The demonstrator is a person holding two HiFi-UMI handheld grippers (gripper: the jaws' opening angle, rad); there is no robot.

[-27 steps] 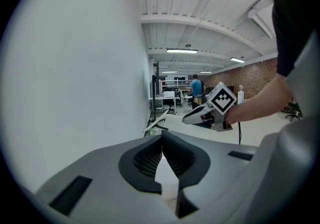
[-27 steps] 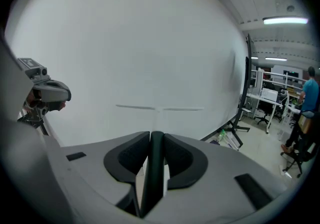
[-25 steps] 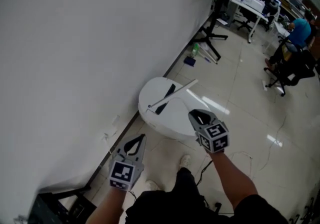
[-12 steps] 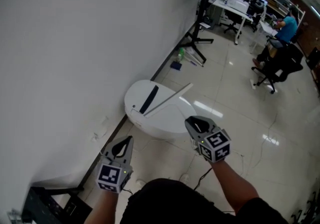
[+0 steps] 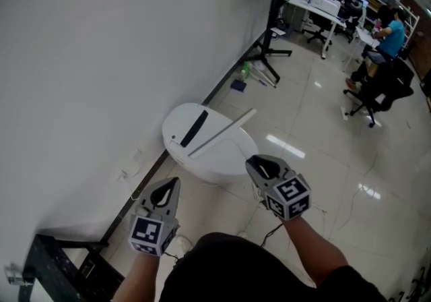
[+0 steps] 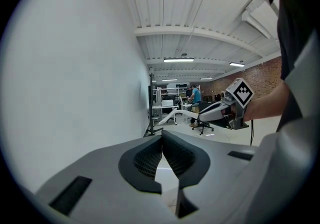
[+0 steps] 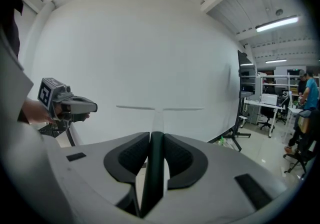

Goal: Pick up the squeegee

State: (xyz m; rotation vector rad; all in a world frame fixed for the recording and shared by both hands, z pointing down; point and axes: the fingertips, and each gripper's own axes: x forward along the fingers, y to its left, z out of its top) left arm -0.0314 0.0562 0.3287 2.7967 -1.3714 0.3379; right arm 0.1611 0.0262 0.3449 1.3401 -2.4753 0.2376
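There are two grippers, one in each hand. The right gripper [image 5: 260,164] holds the one squeegee [image 5: 223,132]. In the right gripper view, its two jaws press on the dark handle from both sides, with only a narrow space between them, filled by the handle. The pale stick goes on forward from the jaws. It ends in one long thin bar that lies across, in front of the white wall [image 5: 101,58].

In the head view, that bar shows over one round white thing [image 5: 215,164] that stands on the shiny floor [image 5: 316,159] near the wall. The round thing has one black strip [image 5: 195,129] on top. The strip and the bar are apart.

The left gripper [image 5: 168,191] holds nothing. In the left gripper view, its two jaws meet at the tips, and nothing is between them. It is held out beside the right gripper, closer to the wall, and the two do not touch.

Far back, one person in a blue-green shirt [image 5: 392,27] sits at a desk. One black chair [image 5: 378,88] stands nearer. One black stand [image 5: 268,51] with spread legs is by the wall.
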